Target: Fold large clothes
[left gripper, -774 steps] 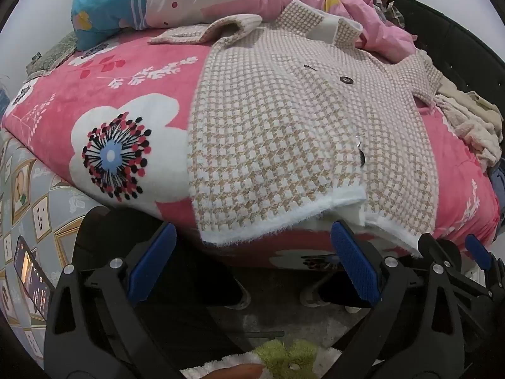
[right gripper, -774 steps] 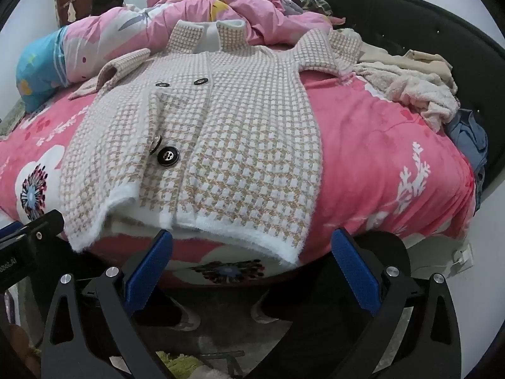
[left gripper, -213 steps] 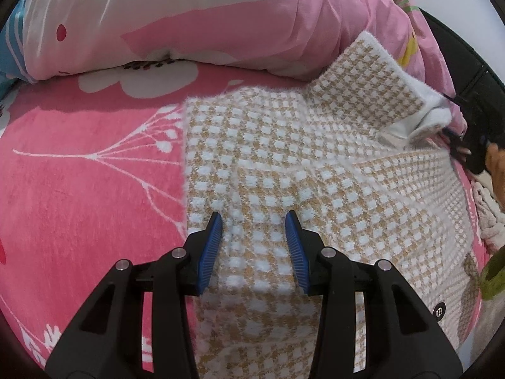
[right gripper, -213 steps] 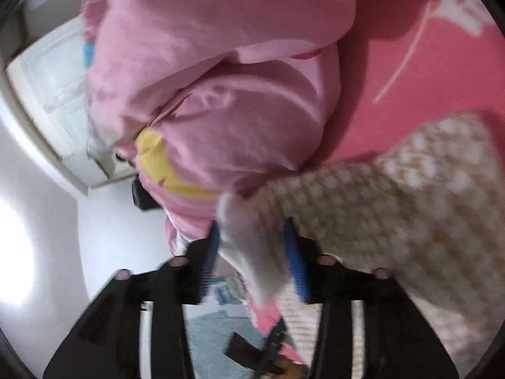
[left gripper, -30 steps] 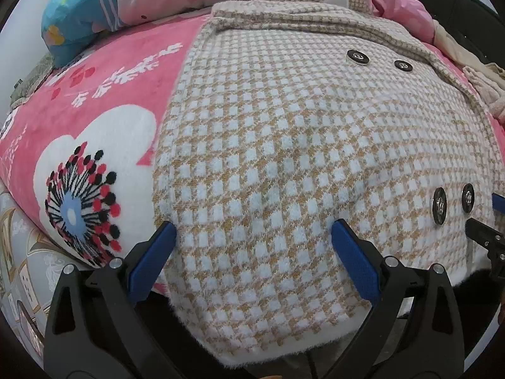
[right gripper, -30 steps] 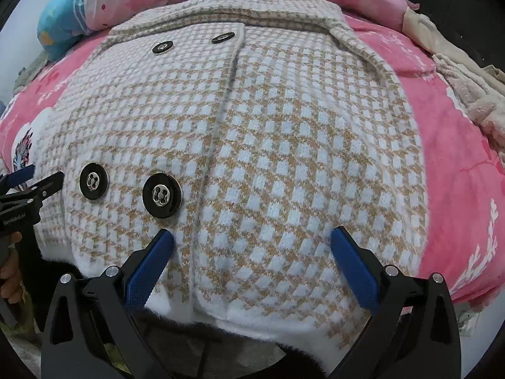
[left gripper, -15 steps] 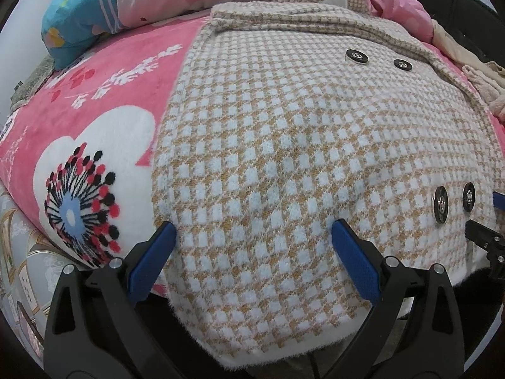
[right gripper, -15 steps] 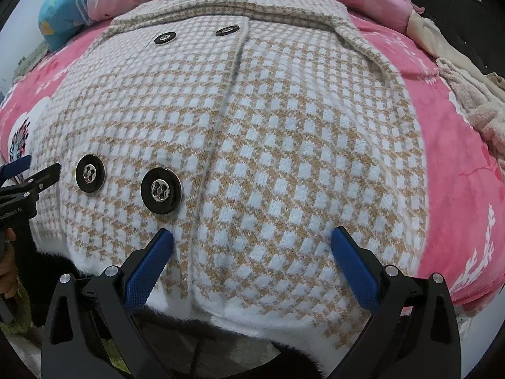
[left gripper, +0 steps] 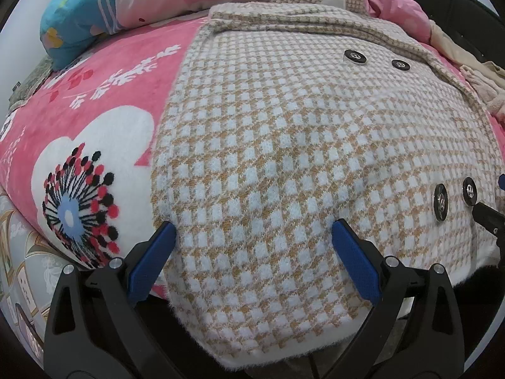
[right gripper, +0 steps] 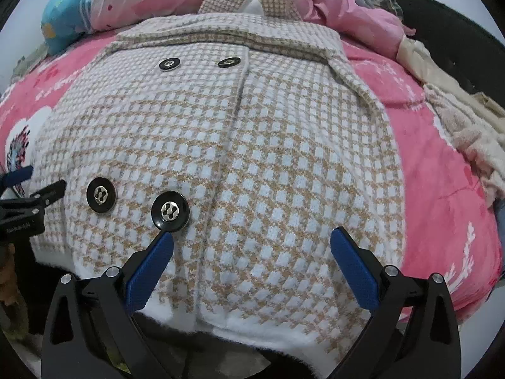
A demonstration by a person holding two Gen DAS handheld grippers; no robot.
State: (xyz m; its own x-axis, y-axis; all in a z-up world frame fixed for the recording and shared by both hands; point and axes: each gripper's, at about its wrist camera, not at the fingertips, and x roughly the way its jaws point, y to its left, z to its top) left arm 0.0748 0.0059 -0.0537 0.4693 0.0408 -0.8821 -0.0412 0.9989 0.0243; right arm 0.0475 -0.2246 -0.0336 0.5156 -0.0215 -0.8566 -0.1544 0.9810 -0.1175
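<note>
Black gripper frames, blue-padded fingers, silver screws.

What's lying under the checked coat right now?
The checked coat lies on the pink floral blanket, which shows on both sides of it. Its white hem hangs over the bed edge. Whatever lies beneath the coat's middle is covered. Both sleeves lie folded across its top.

coat on bed (pillows behind)

Both sleeves now folded across the chest of the checked coat, no longer spread out on the bed. Left gripper and right gripper brought back to the hem, wide apart again, gripping nothing.
</note>
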